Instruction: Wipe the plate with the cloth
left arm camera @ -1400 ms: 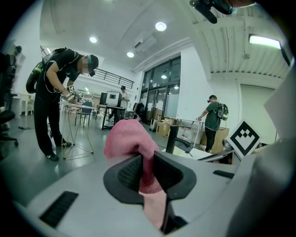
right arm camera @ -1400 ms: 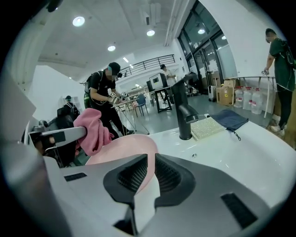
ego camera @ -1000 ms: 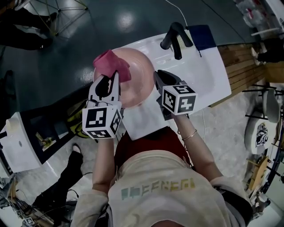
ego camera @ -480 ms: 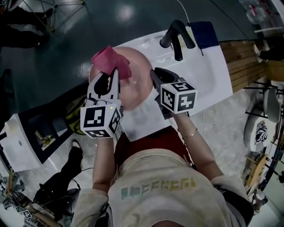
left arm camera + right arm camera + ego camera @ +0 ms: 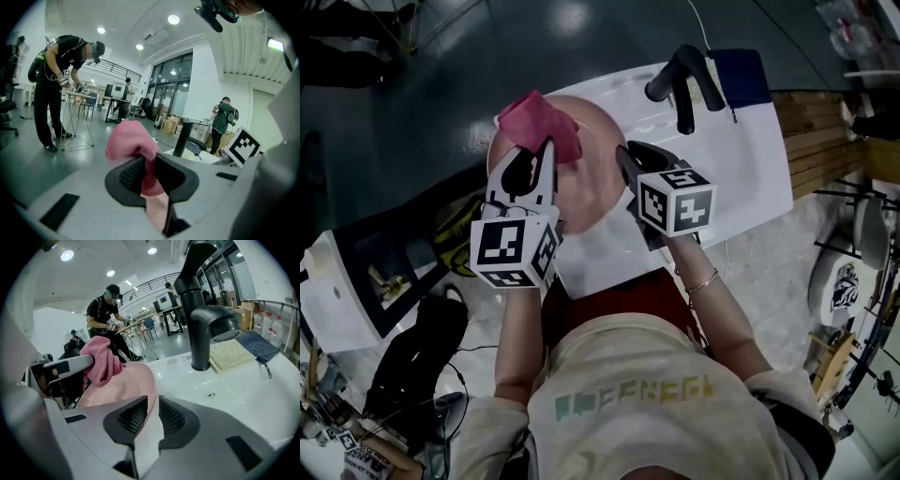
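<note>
A pink plate [image 5: 586,173] is held over the white sink counter [image 5: 741,159]. My right gripper [image 5: 628,161] is shut on its right rim; in the right gripper view the plate [image 5: 124,383] edge passes between the jaws of the gripper [image 5: 151,411]. A pink cloth [image 5: 539,127] lies bunched on the plate's upper left, and my left gripper [image 5: 546,155] is shut on it. In the left gripper view the cloth [image 5: 133,145] rises out of the jaws of the gripper [image 5: 150,176]. The cloth [image 5: 101,359] rests against the plate's inner face.
A black tap [image 5: 680,80] stands at the back of the counter, with a dark blue cloth [image 5: 739,75] and a clear mat [image 5: 229,352] beyond it. The basin drain [image 5: 209,395] lies to the right. People [image 5: 63,89] work at tables in the hall behind.
The cloth and my left gripper have shifted slightly over the plate's upper left. The right gripper keeps its hold on the rim.
</note>
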A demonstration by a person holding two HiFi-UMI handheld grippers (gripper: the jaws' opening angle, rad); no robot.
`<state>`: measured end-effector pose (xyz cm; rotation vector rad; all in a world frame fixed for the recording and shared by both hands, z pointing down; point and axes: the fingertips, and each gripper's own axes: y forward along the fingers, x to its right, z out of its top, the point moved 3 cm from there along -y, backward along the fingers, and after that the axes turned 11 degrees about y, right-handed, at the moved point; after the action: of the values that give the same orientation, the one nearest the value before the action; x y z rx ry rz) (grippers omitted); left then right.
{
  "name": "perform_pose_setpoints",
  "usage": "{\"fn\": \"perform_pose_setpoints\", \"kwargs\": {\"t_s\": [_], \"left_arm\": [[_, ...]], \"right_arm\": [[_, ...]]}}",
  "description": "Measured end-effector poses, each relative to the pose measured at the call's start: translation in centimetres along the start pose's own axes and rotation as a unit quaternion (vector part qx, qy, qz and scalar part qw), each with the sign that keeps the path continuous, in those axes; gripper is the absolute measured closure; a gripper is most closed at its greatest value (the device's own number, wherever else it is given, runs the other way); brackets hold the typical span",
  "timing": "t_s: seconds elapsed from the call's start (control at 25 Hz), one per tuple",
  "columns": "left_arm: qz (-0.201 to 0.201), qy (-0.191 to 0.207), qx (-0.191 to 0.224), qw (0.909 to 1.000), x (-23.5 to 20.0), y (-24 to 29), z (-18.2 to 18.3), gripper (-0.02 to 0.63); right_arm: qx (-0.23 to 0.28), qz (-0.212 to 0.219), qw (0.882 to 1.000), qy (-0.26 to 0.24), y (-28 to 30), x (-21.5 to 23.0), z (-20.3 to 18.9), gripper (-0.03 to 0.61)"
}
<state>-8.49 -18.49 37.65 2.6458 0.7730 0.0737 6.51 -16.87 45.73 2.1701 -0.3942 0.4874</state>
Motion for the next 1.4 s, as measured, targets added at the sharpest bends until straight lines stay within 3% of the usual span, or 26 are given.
{"fn": "perform_pose_setpoints", "kwargs": {"t_s": [0.28, 0.88, 1.16, 1.4], "left_arm": [[0.011, -0.008, -0.006, 0.9999, -0.5, 0.4, -0.3, 0.546], [0.023, -0.005, -0.039, 0.9990, -2.3, 0.2, -1.8, 0.546], [-0.039, 0.032, -0.054, 0.9973, 0.0, 1.6, 0.1, 0.546], [-0.094, 0.062, -0.085, 0.9900, 2.6, 3.9, 0.5, 0.546]], "right_arm": [[-0.020, -0.008, 1.000, -0.007, 1.1, 0.3, 0.0, 0.514], [0.002, -0.018, 1.000, 0.003, 2.1, -0.2, 0.8, 0.517], [0.011, -0.024, 1.000, -0.002, 1.4, 0.1, 0.7, 0.517], [0.017, -0.032, 0.999, -0.015, 1.1, -0.3, 1.2, 0.517]]}}
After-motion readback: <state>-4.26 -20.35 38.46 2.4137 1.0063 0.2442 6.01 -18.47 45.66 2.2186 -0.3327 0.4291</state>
